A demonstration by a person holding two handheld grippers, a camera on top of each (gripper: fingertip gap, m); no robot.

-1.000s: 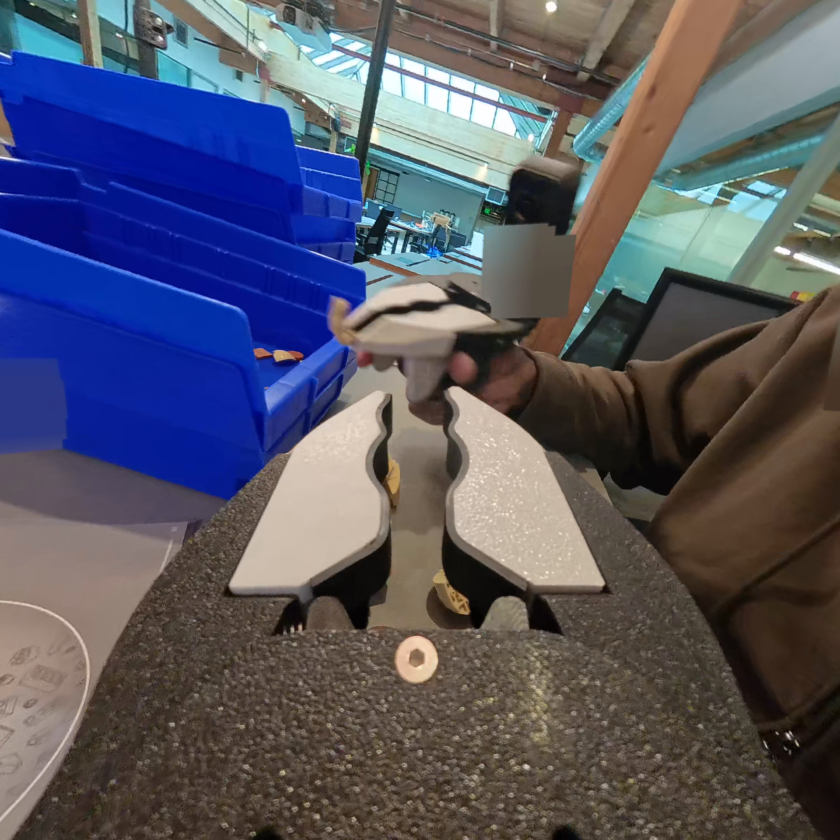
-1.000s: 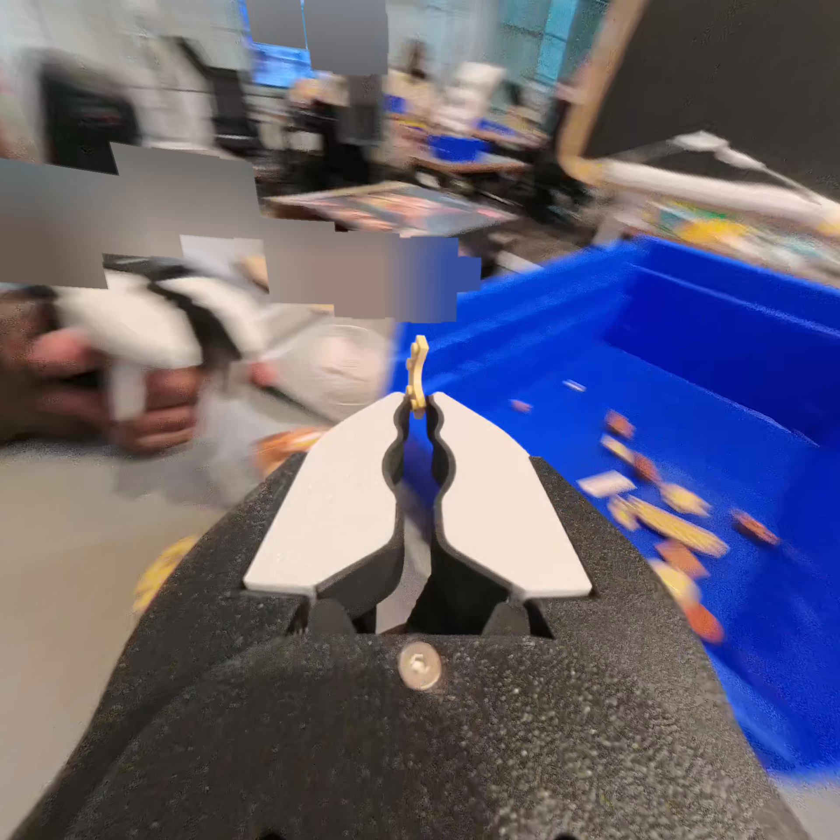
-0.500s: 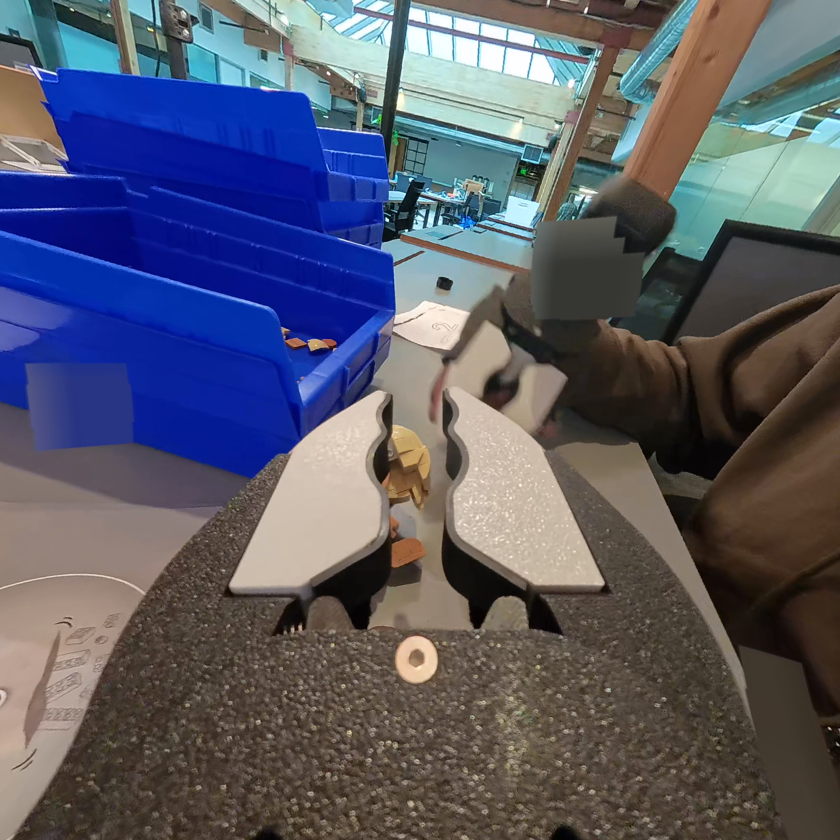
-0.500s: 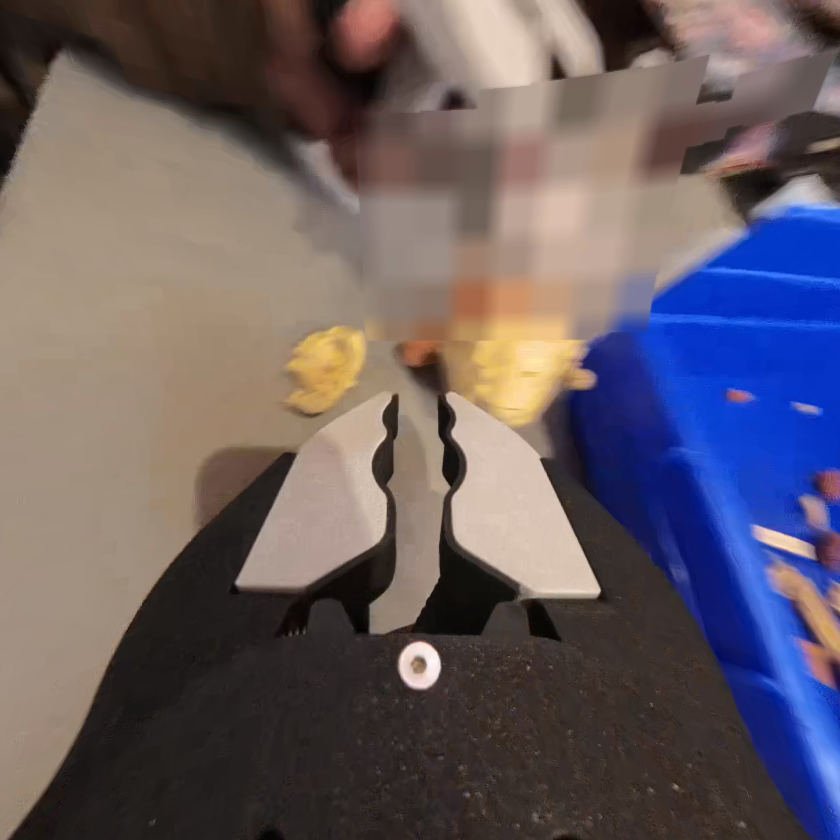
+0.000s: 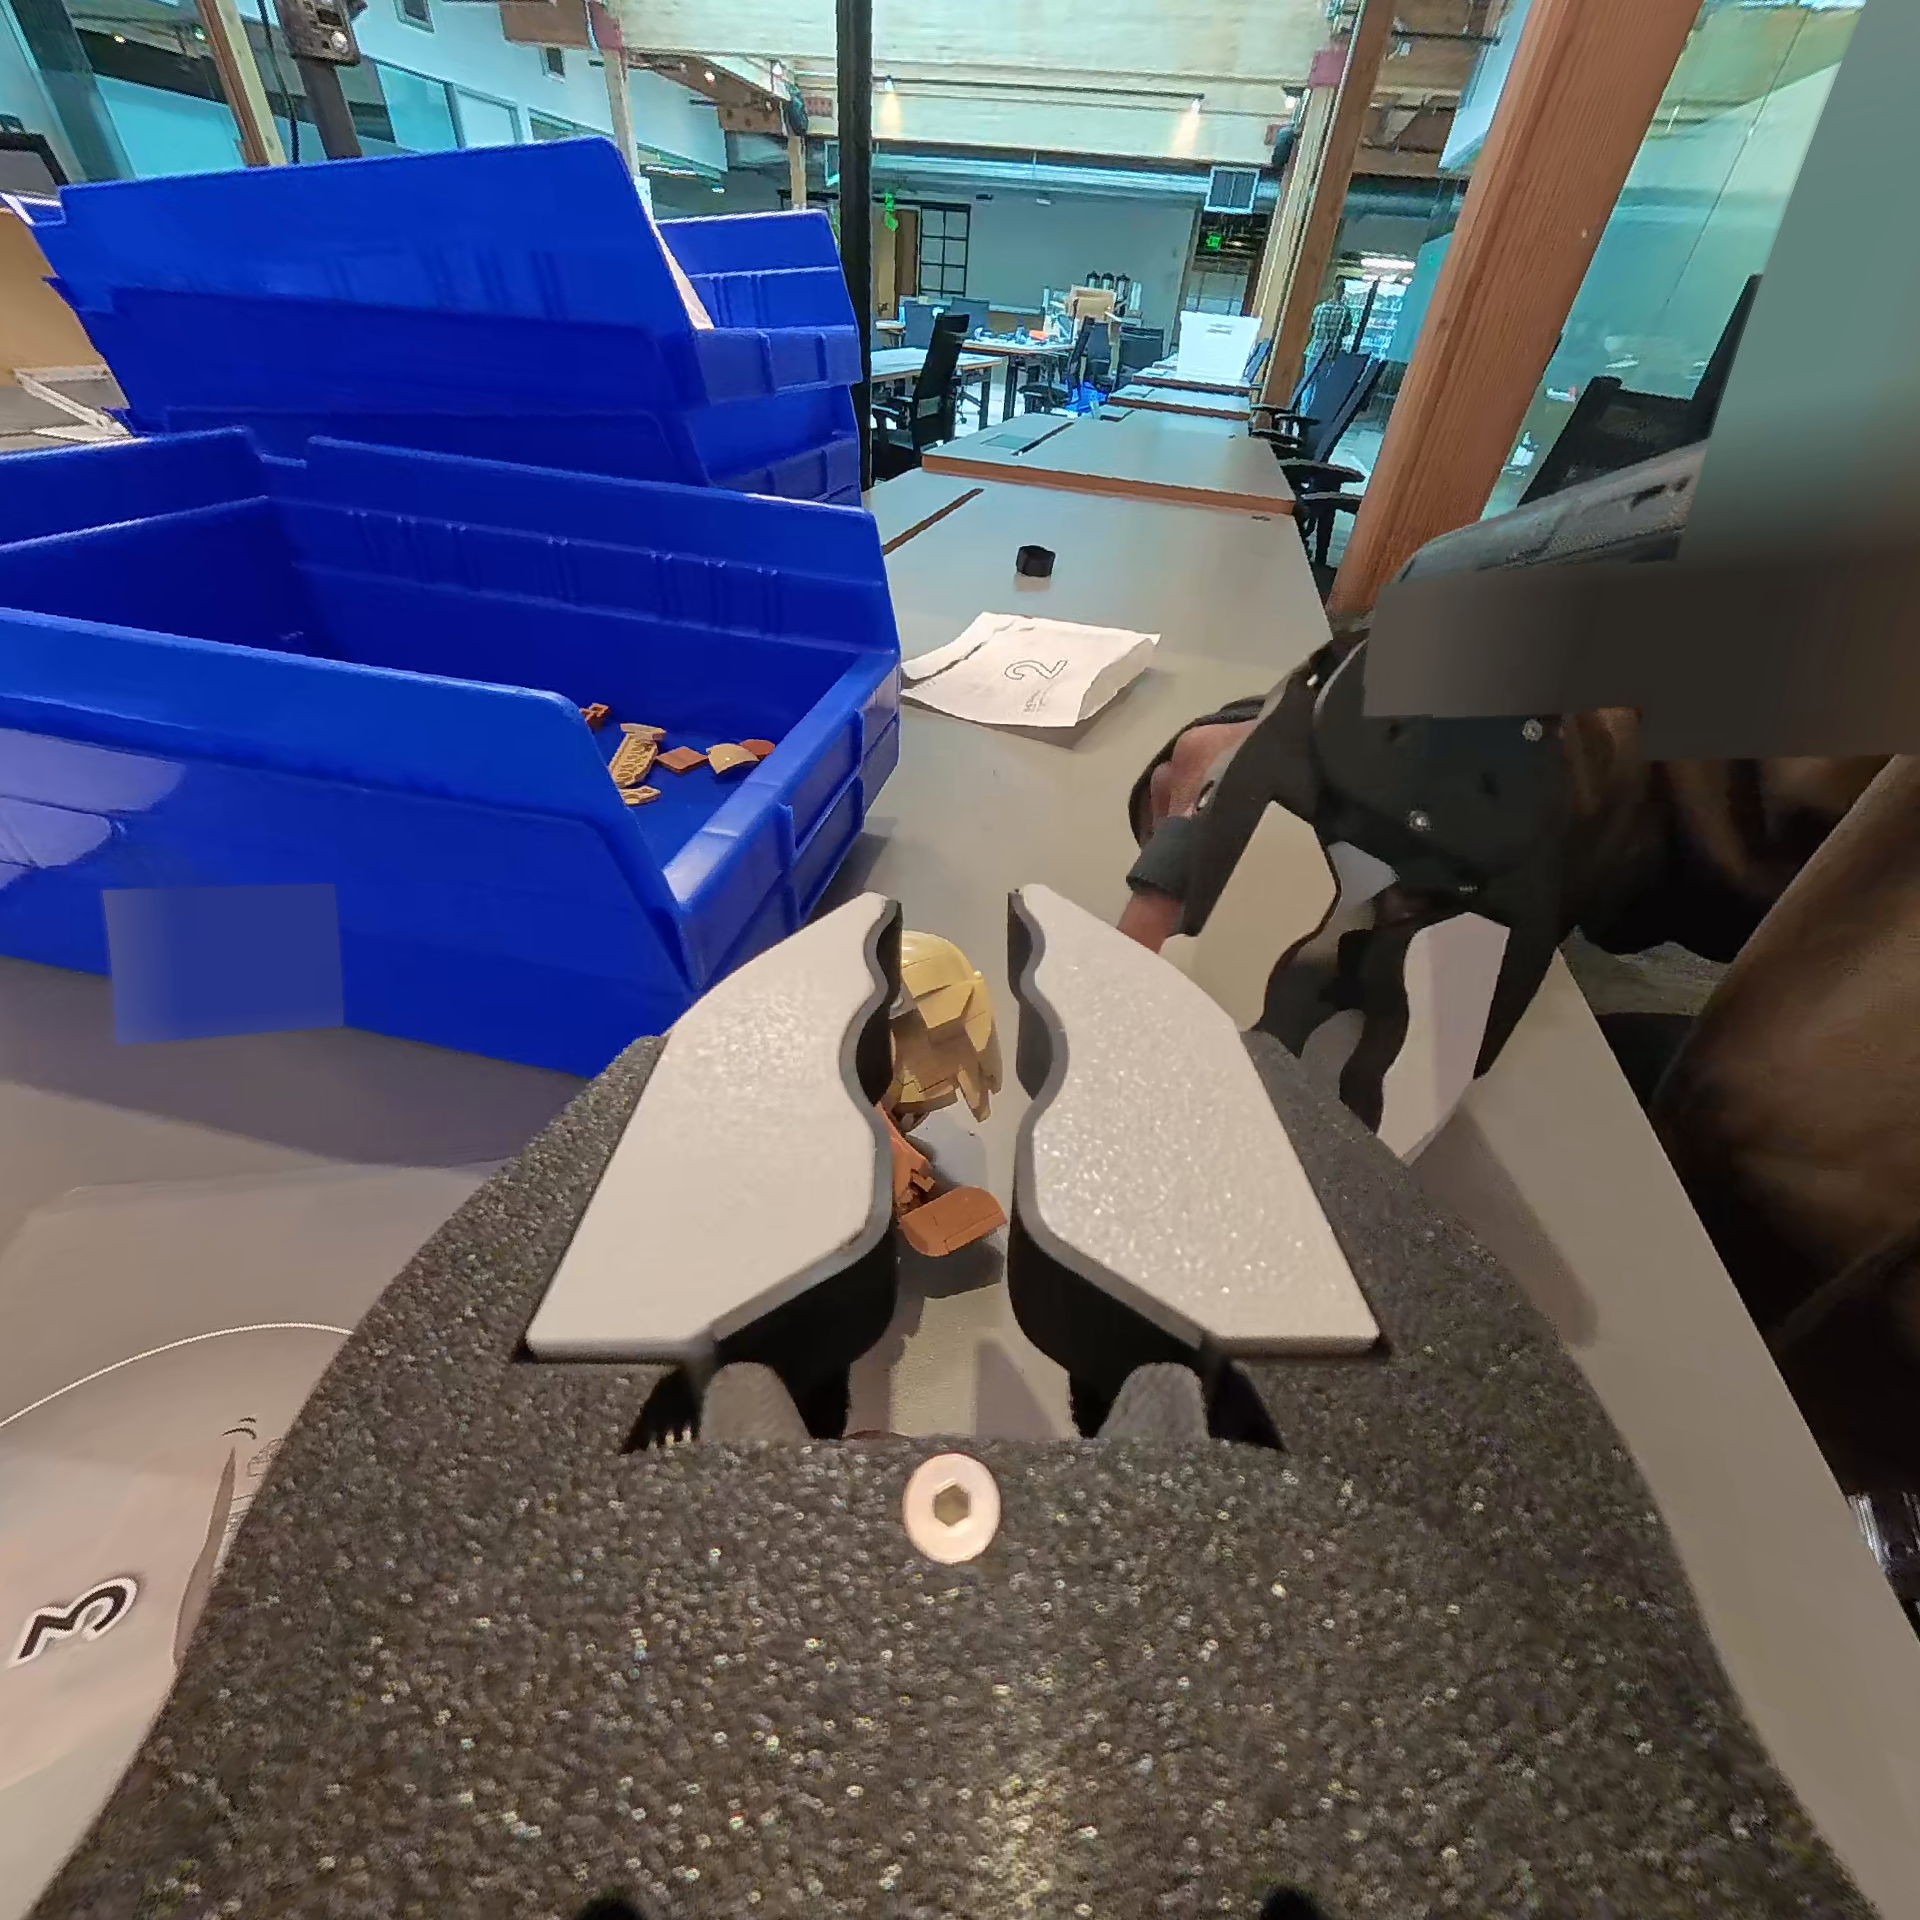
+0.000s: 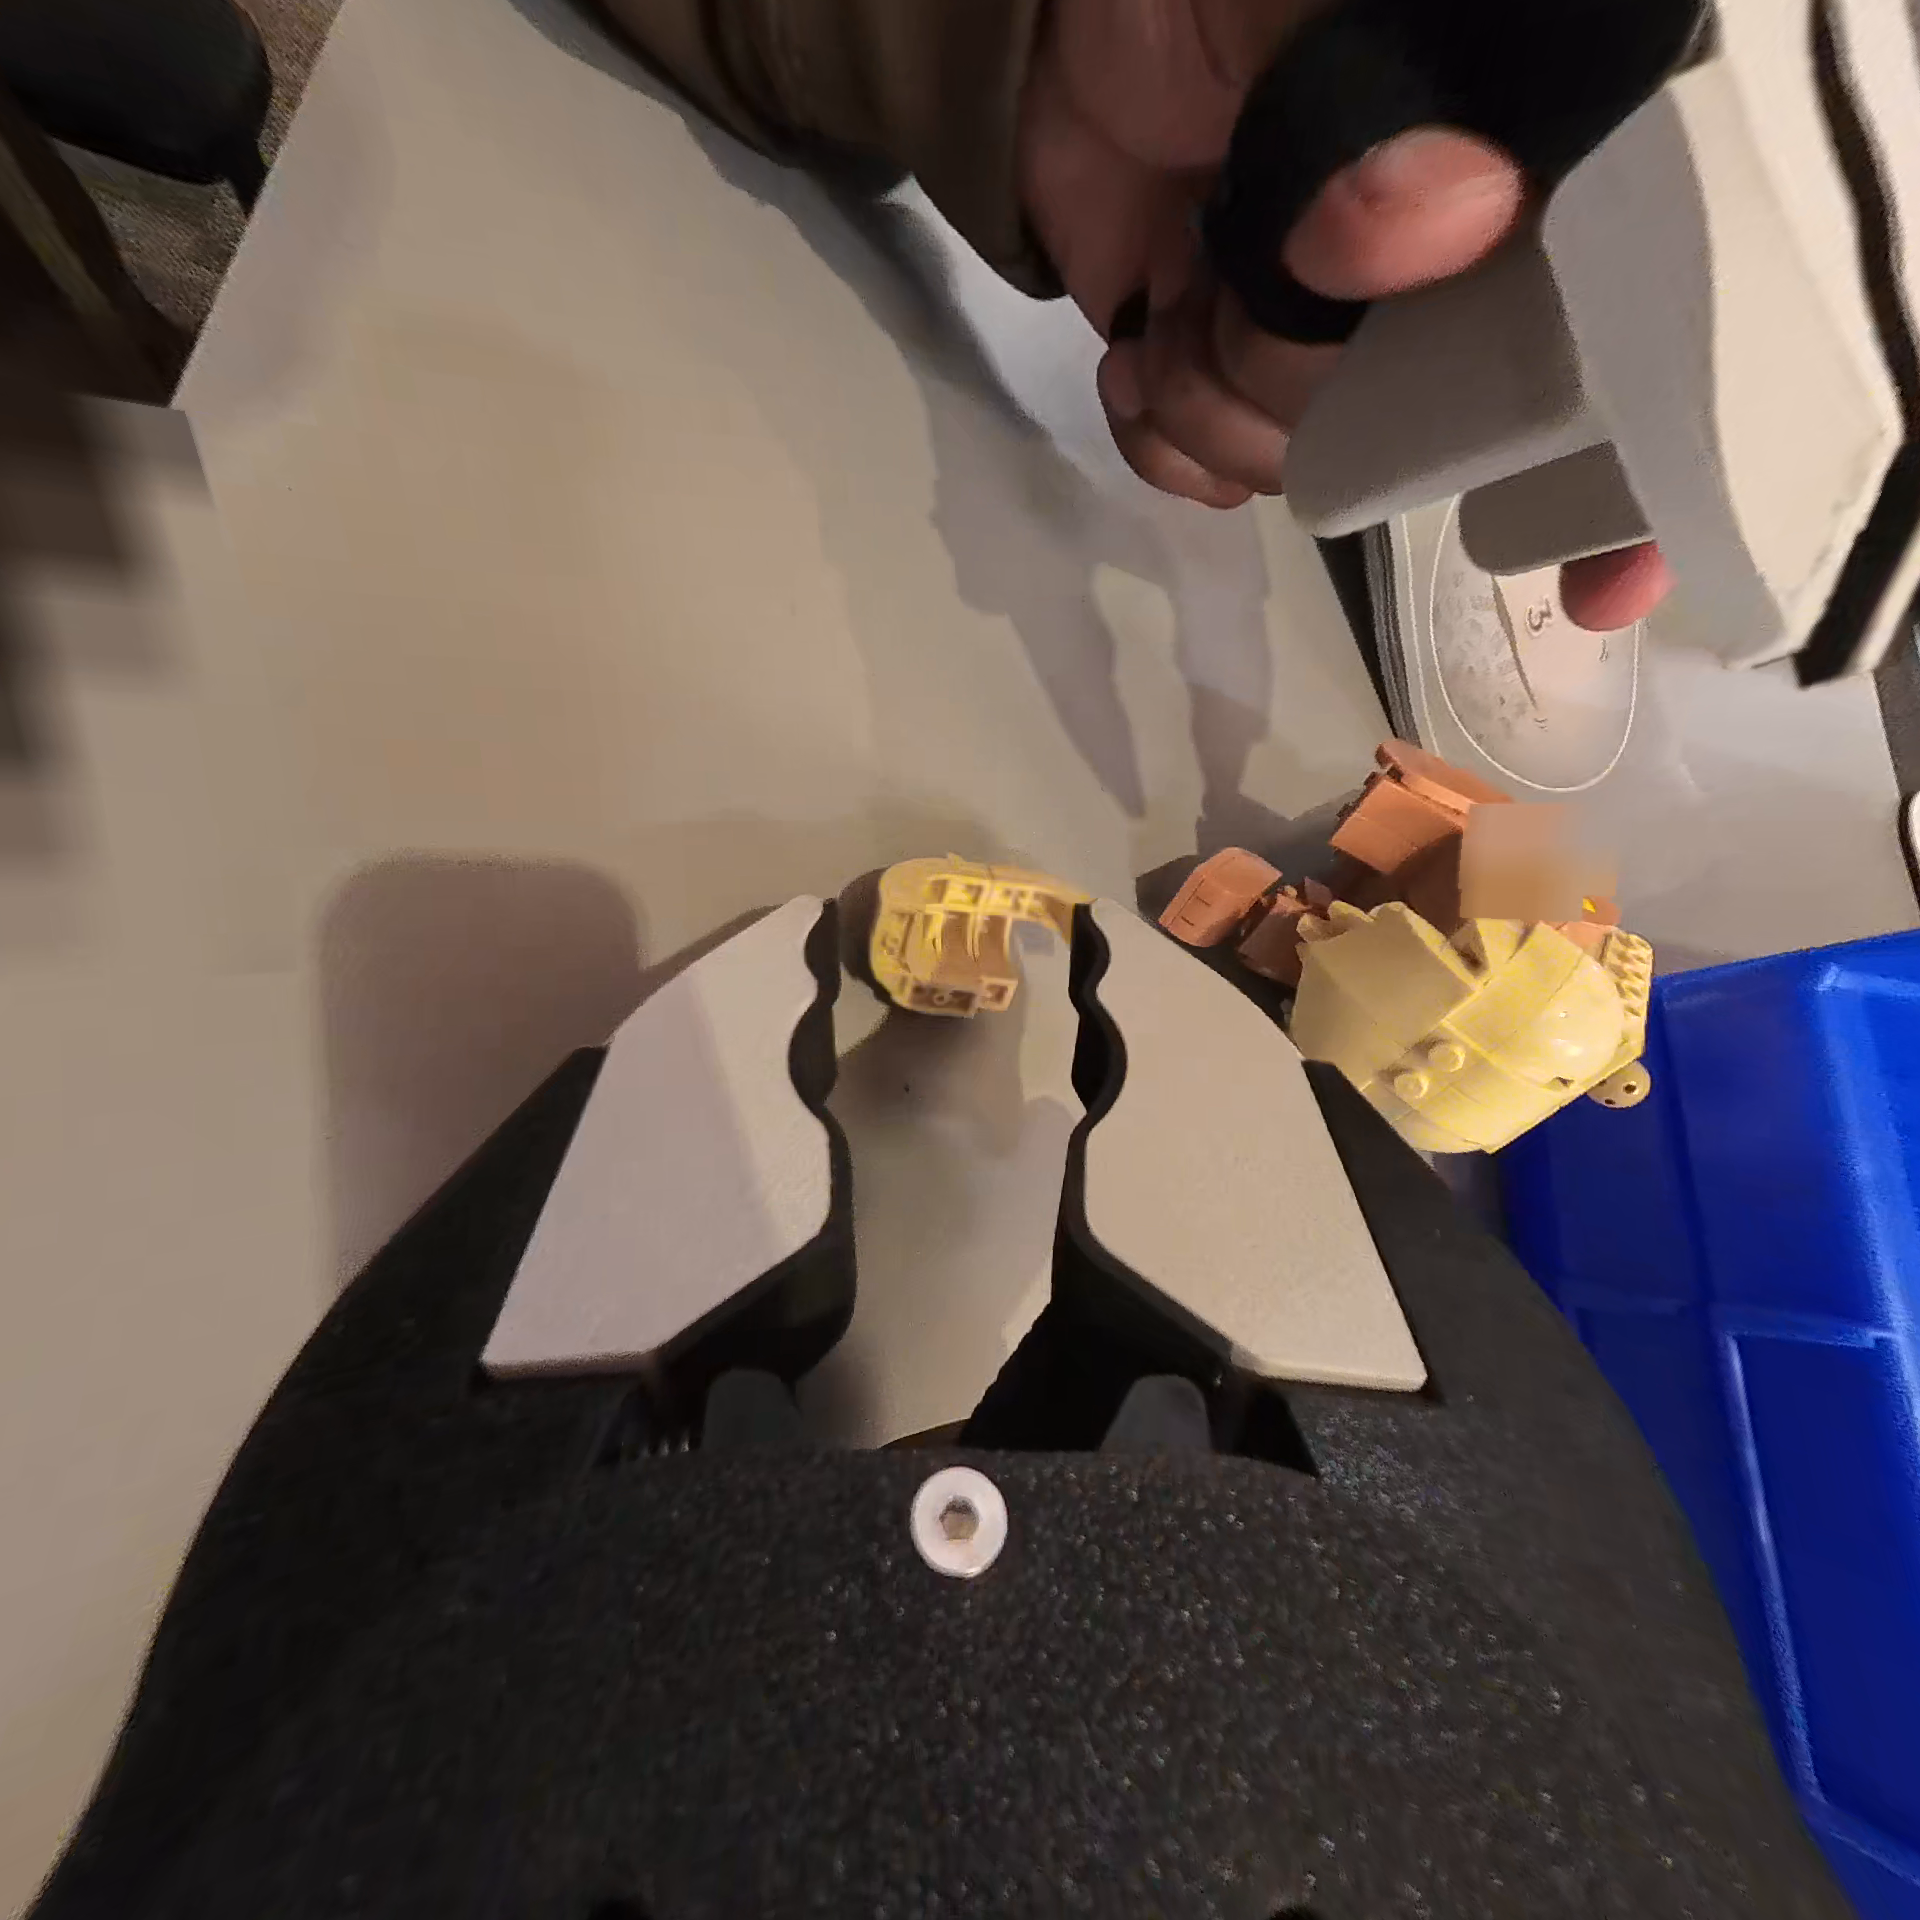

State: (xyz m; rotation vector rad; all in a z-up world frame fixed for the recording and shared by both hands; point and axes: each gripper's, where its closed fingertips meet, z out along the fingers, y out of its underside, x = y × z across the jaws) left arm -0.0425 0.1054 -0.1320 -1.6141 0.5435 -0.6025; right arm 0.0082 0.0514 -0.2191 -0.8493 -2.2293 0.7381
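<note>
We see stacked blue bins [image 5: 447, 582] along the table's [image 5: 1143, 582] left edge; a folded paper [image 5: 1029, 665] lies farther back; a small black cap [image 5: 1035, 561] beyond it.

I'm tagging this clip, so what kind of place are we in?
Likely an open-plan office or workshop: rows of desks and chairs behind, stacked blue parts bins, toy brick pieces on a grey worktable.
</note>
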